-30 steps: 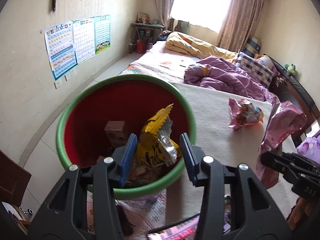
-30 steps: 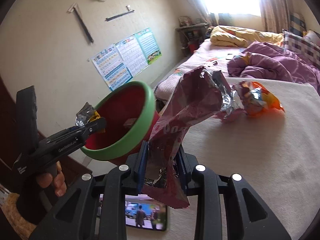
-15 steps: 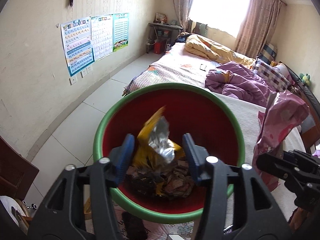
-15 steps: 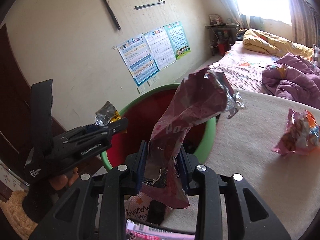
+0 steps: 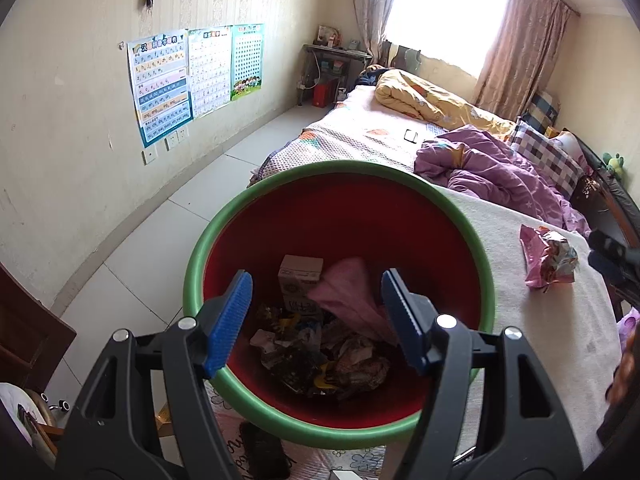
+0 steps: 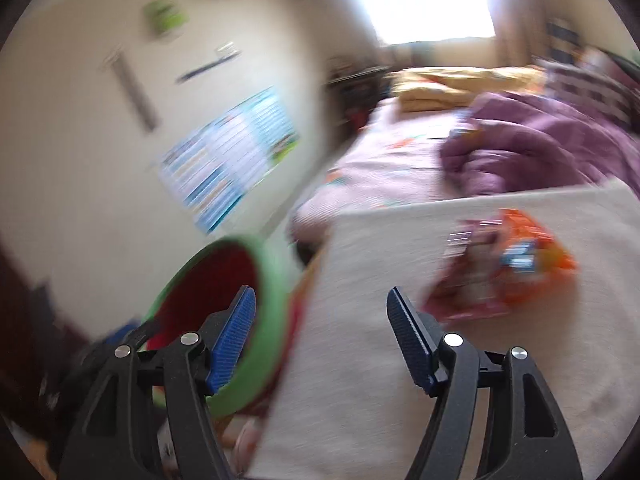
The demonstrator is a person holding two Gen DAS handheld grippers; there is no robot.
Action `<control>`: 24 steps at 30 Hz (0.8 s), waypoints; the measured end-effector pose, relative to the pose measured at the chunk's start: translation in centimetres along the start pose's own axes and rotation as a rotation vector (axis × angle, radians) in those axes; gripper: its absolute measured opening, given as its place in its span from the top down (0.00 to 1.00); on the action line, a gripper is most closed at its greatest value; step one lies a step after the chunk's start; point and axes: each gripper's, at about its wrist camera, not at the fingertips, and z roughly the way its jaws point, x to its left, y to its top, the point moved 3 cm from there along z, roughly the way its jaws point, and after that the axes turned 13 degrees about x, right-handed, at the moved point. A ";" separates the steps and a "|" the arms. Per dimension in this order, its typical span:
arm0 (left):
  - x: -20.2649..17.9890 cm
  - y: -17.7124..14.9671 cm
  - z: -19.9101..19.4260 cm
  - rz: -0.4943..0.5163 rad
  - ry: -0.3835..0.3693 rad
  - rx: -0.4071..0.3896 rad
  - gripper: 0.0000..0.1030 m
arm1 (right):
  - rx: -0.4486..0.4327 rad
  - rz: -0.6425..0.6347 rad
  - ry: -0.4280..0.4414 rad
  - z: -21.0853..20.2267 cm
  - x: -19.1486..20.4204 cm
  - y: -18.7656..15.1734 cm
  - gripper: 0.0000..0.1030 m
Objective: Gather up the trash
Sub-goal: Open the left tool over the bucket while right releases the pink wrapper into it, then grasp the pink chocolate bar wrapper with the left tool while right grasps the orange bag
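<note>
Left gripper [image 5: 316,316] hangs over the bin, blue pads [image 5: 228,324] spread wide, nothing between them. Right gripper [image 6: 320,334] also spread wide and empty, over the cream blanket [image 6: 360,380]; that view is motion-blurred.

Red trash bin with green rim [image 5: 486,280] sits right below the left gripper, beside the bed edge. Inside it: a pink wrapper [image 5: 352,296] leaning on the wall, a small carton [image 5: 300,284] upright behind it, and a heap of crumpled wrappers [image 5: 320,360] at the bottom.

On the blanket, right of the bin and apart from it, lies a crumpled pink-and-orange snack bag [image 5: 548,258], just ahead of the right gripper. Tip of the right gripper shows at the far right of the left view.

Further off: purple quilt [image 5: 492,176], yellow quilt [image 5: 428,100], checked pillow [image 5: 548,156]. Learning charts [image 5: 192,76] on the left wall, curtained window [image 5: 444,12] at the back.
</note>
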 end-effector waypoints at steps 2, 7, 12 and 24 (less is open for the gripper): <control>-0.6 0.0 -0.2 0.005 -0.006 -0.002 0.37 | -0.012 0.180 -0.015 0.0 -4.9 1.4 0.32; -2.8 0.1 -0.5 0.030 -0.026 -0.007 0.37 | 0.056 0.418 -0.033 2.1 -11.5 2.5 0.31; -6.4 -0.2 -0.3 0.078 -0.052 0.007 0.37 | 0.115 0.484 0.019 4.1 -12.9 3.4 0.31; -18.6 -0.5 2.0 0.238 -0.164 0.076 0.37 | 0.152 0.260 0.161 -0.3 -13.8 2.1 0.56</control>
